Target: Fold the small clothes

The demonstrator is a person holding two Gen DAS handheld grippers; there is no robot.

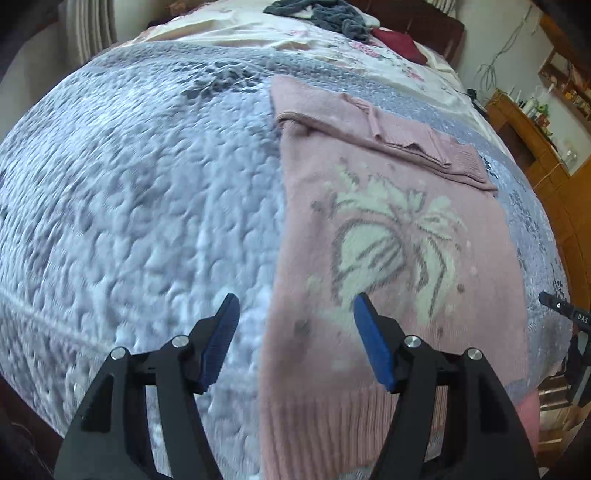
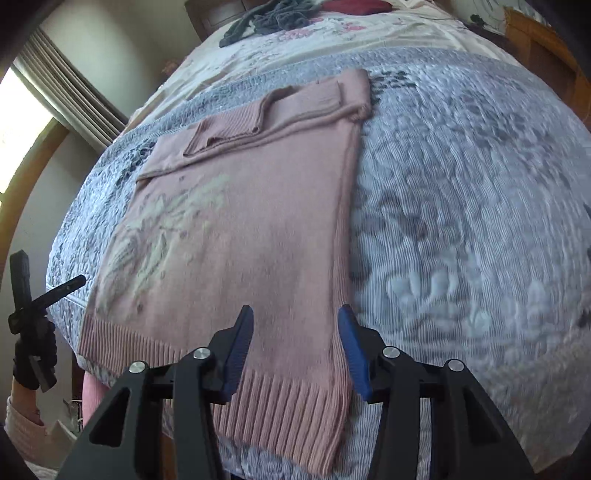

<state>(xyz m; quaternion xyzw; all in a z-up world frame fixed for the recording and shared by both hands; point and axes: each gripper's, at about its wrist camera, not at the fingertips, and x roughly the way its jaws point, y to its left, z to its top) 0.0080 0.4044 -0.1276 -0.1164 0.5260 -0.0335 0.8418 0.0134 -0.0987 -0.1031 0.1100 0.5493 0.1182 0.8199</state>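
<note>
Your left gripper point(image 1: 295, 306): blue pads spread, empty
Your right gripper point(image 2: 295, 317): spread over hem
Pink sweater point(image 2: 240, 236): flat on quilt point(image 2: 461, 221), sleeves folded in

So the pink knit sweater point(image 2: 236, 236) lay flat on the blue-grey quilted bedspread point(image 2: 461, 229), sleeves folded across its top and the ribbed hem toward the bottom of the frame. A pale knitted motif showed on its left half. The right gripper point(image 2: 295, 314) sat with its blue pads point(image 2: 240, 350) spread apart over the sweater's lower right corner, gripping nothing. At the left edge, a black-gloved hand point(image 2: 35, 350) held the left gripper point(image 2: 40, 280); hard to tell how its fingers stood. Up top, a dark grey garment point(image 2: 273, 18) and something maroon point(image 2: 354, 5) lay on a floral sheet point(image 2: 332, 33).
</note>
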